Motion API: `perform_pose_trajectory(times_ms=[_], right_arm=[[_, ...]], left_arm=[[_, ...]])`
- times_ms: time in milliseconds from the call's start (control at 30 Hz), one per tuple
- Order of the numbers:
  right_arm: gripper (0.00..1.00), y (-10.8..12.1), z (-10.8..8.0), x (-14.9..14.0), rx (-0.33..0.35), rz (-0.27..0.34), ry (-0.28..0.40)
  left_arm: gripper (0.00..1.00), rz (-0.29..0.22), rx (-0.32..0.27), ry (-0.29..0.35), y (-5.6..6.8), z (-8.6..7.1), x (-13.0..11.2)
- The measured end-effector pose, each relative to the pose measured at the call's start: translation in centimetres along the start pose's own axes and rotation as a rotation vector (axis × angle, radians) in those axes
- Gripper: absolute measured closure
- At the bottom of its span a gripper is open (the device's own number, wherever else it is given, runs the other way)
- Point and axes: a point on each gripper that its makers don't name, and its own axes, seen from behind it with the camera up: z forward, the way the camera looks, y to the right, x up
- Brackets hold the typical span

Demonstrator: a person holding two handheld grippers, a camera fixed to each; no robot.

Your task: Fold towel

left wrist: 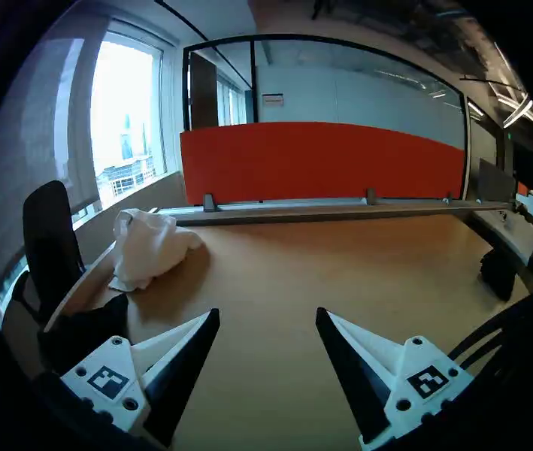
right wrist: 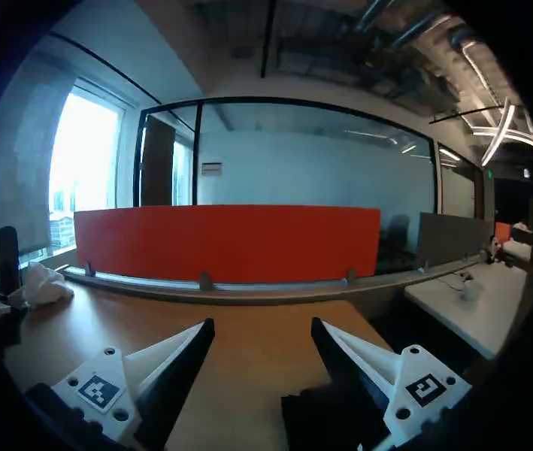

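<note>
Item 1, left gripper: jaws wide apart, nothing between them; I see both white fingers with dark inner faces hanging over the near part of the bench, bare wood showing through the gap.

Item 2, right gripper: jaws likewise spread and holding nothing; it sits over the near edge of the bench, with a dark shape below its right finger that I cannot make out.

Item 3, towel: white, crumpled in a heap, unfolded; it lies at the far-left corner of the bench, close to the left edge and just short of the rail along the back edge; well apart from both grippers; in the right gripper view it is a small white lump at the far left.

Item 4, bench surface: pale wood, open from the near edge to the back rail; the middle and right side give me free room.

Item 5, edges: an orange divider panel stands along the back edge; a black chair stands beyond the left edge, beside the window; a dark mass sits at the near-left corner; a black object sits by the right edge, too dim to identify.

Item 6, neighbouring white desk: off to the right across a gap; a small pale cup-like thing stands on it, contents too small to tell.
</note>
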Motion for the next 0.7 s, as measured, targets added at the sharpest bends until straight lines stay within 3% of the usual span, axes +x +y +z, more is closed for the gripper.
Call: perform_pose_trajectory(times_ms=[400,700], right_arm=[[0.00,-4.6,0.0,1.9,0.024,-0.009,0.017],[0.00,-7.8,0.5,2.4,0.038,0.005,0.021]], left_arm=[[0.05,-0.015,-0.008,0.091,-1.0,1.6,3.9],[0.05,-0.027,-0.016,0.147,-1.6,2.0,6.2]])
